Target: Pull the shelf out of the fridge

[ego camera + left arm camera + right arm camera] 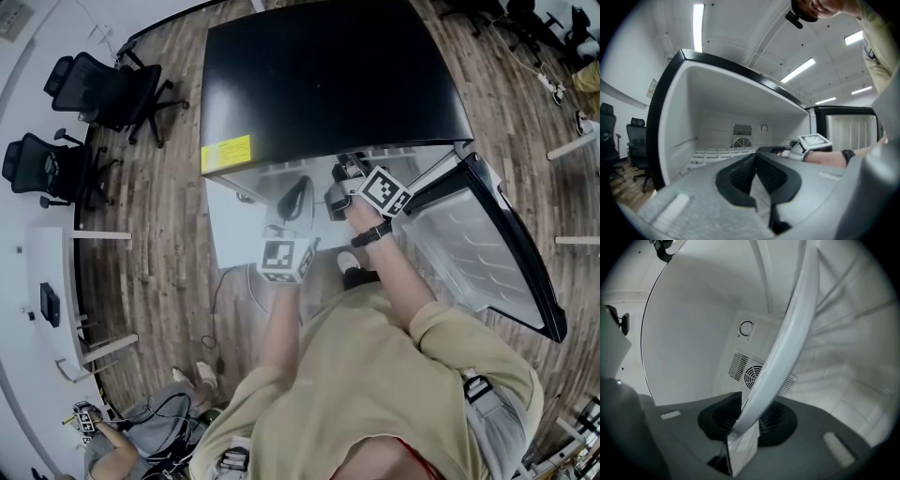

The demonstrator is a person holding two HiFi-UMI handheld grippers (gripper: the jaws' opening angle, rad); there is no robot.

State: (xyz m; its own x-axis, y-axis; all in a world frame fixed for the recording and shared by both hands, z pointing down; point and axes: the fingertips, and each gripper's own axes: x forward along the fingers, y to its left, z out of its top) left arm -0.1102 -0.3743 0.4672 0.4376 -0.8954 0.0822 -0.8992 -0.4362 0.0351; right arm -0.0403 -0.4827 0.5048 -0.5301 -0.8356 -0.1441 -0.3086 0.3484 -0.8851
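The black-topped fridge (328, 75) stands open, its door (487, 244) swung out to the right. My right gripper (342, 175) reaches into the cavity. In the right gripper view the shelf's white front rim (787, 333) runs slantwise between the jaws, and my right gripper (747, 420) is shut on it, pads against both sides. My left gripper (296, 197) hovers just outside the opening, left of the right one. Its jaws (756, 157) are shut with nothing between them. From there the right gripper (776, 151) shows inside the fridge above a white gridded surface (712, 154).
A round fan vent (752, 373) and a dial (746, 328) sit on the fridge's back wall. Two black office chairs (103, 89) (47, 169) and a white desk (56, 300) stand on the wooden floor at left. Another person (141, 431) crouches at lower left among cables.
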